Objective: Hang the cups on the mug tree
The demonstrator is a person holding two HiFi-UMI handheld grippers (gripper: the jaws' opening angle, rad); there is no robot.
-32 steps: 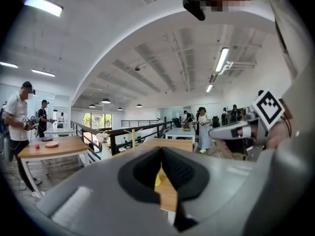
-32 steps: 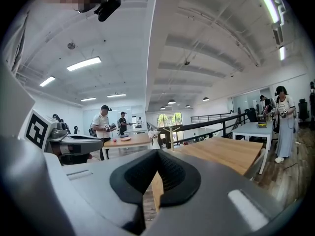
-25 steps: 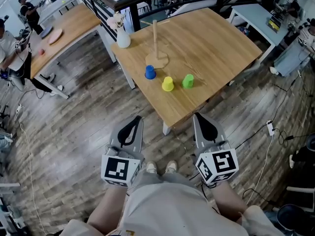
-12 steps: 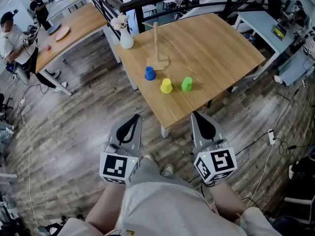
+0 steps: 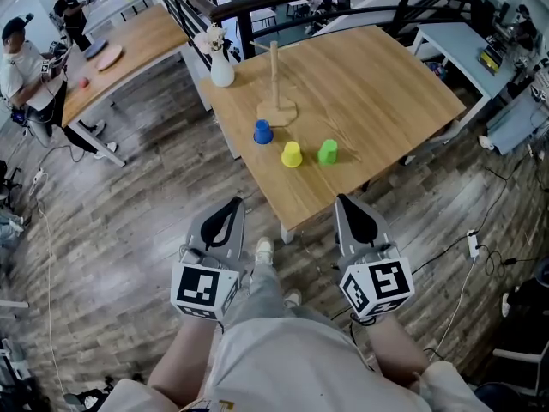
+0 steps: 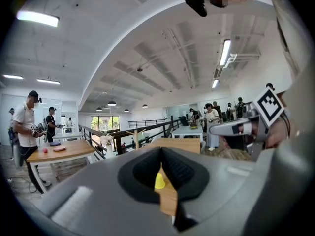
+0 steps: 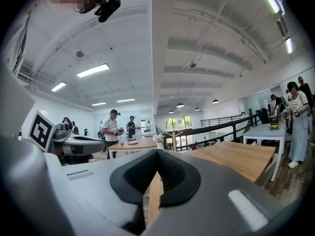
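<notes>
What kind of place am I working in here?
Likely an open-plan lab or workshop: wooden tables, a black railing, a person working at another table, and a power strip with cables on the plank floor.

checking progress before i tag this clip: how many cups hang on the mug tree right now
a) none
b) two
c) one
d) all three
A: the blue cup, yellow cup and green cup all sit on the table in front of the mug tree, and nothing hangs on it.
</notes>
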